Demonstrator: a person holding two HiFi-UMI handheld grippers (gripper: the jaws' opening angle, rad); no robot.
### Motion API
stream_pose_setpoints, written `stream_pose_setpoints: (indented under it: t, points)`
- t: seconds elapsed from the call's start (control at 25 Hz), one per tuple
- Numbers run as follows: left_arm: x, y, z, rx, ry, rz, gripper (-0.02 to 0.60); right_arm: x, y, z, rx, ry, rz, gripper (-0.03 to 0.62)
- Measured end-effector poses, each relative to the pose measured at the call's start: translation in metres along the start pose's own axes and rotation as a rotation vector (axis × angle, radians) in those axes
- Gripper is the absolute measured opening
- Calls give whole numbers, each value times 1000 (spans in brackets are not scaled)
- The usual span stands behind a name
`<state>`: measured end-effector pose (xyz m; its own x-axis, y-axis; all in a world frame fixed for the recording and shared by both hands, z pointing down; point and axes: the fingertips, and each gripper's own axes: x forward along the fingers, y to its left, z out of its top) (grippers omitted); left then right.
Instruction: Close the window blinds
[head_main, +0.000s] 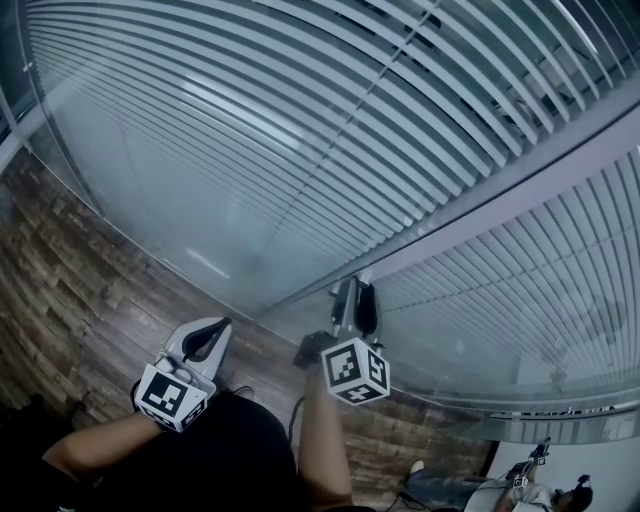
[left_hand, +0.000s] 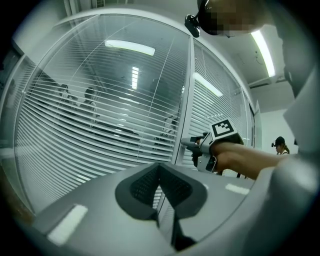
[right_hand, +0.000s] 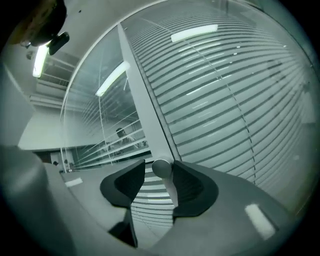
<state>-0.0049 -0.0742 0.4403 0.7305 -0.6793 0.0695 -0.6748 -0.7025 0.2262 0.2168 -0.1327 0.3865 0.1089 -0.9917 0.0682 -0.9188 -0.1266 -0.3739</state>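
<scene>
Right gripper view: right gripper (right_hand: 159, 165), grey two-jaw tool with dark ribbed pads. The jaws stand wide. A small round grey metal knob (right_hand: 161, 168) on a pale stem sits between them, against the right-hand pad and clear of the left-hand pad, so it is not clamped.

The knob projects from the near face of the grey upright frame post (right_hand: 142, 95), which divides two glass panes.

White horizontal-slat window blinds (right_hand: 225, 95) hang behind the glass on both sides of the post. To the right of the post the slats lie broad and close, and little shows through them. To the left, a lit room with seated figures (right_hand: 121, 134) shows between the slats.

Head view: the right gripper points level at the post, its tips at the glass line. A white cube with black square markers (head_main: 355, 371) rides behind it, over a bare forearm.

Left gripper (head_main: 203, 338), same make, is held low and to the left, well apart from the post. It carries its own marker cube (head_main: 172, 396). In the left gripper view its pads meet at the tips and nothing is held.

The floor is dark wood-plank boards (head_main: 70, 300).

Left gripper view: a person in a dark cap (left_hand: 280, 145) stands at the far right.

The markers carry square block patterns only.
</scene>
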Motion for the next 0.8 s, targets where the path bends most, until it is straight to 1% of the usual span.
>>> stream_pose_setpoints:
  t: [0.08,0.16,0.2,0.28,0.36,0.48,0.56,0.72,0.8]
  points:
    - [-4,0,-1,-1,-2,0,2,-3,-1,1,61,-16,-22,170]
    - [3,2,2,-5,3,5,2,4,-7,6,91,-20,-45,141]
    - [8,4,4,-7,6,10,2,9,-9,8,85,-16,-53,134]
    - [12,7,6,-11,9,18,2,14,-11,9,29,-3,-59,132]
    - [13,11,2,-12,12,18,2,15,-11,3,-67,11,-64,132]
    - [15,12,-4,-10,15,14,2,14,-12,-3,-253,34,-73,130]
    - [15,11,-2,-11,16,14,2,14,-10,-1,-375,50,-80,130]
    - [13,12,0,-14,15,15,2,12,-3,0,-571,67,-103,130]
    - [14,11,3,-14,13,12,2,13,0,1,-689,79,-114,130]
